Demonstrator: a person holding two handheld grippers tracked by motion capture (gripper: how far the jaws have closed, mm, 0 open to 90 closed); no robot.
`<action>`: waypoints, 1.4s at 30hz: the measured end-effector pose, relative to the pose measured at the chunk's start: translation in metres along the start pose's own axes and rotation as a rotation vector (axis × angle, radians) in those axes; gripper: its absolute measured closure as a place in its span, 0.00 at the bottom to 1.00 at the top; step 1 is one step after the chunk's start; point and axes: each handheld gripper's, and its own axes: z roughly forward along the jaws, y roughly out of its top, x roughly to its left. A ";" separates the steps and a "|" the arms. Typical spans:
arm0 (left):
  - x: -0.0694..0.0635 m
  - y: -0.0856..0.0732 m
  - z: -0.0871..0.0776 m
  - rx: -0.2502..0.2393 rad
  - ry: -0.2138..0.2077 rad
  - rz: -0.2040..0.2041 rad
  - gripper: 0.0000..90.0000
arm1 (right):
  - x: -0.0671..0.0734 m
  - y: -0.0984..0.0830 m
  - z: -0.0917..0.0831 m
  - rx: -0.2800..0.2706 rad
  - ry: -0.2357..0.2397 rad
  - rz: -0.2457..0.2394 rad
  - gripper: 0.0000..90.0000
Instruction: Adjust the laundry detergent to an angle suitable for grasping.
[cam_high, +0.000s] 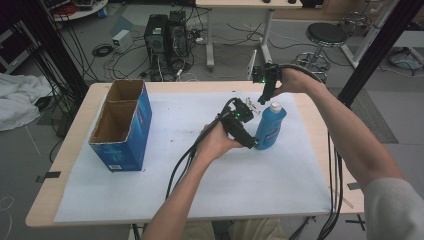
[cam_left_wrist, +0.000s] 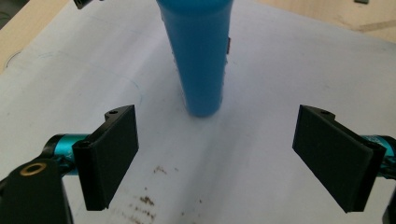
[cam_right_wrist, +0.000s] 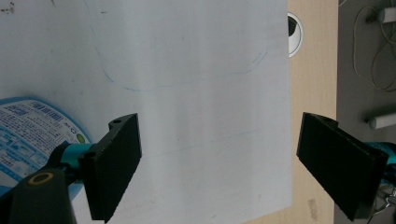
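A blue bottle with a white cap stands upright on the white sheet, right of the table's middle. My left gripper is low beside the bottle's base, on its left. In the left gripper view it is open, and the blue bottle stands just beyond its jaws, not between them. My right gripper hangs above and behind the bottle's cap. In the right gripper view it is open over bare sheet, with the bottle's label at the left edge.
An open blue cardboard box stands on the left part of the table. The white sheet covers most of the wooden table. Brown specks mark the sheet near my left gripper. A round cable hole lies in the bare wood.
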 end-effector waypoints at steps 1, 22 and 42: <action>0.000 0.001 0.004 -0.007 0.005 -0.008 0.16 | 0.000 0.000 0.000 0.001 0.003 0.002 0.15; 0.000 0.020 0.058 -0.122 0.060 -0.087 0.16 | -0.003 -0.002 0.003 -0.005 0.011 0.009 0.15; 0.000 0.021 0.085 -0.197 0.068 -0.126 0.16 | -0.003 -0.006 0.006 0.007 0.014 0.014 0.15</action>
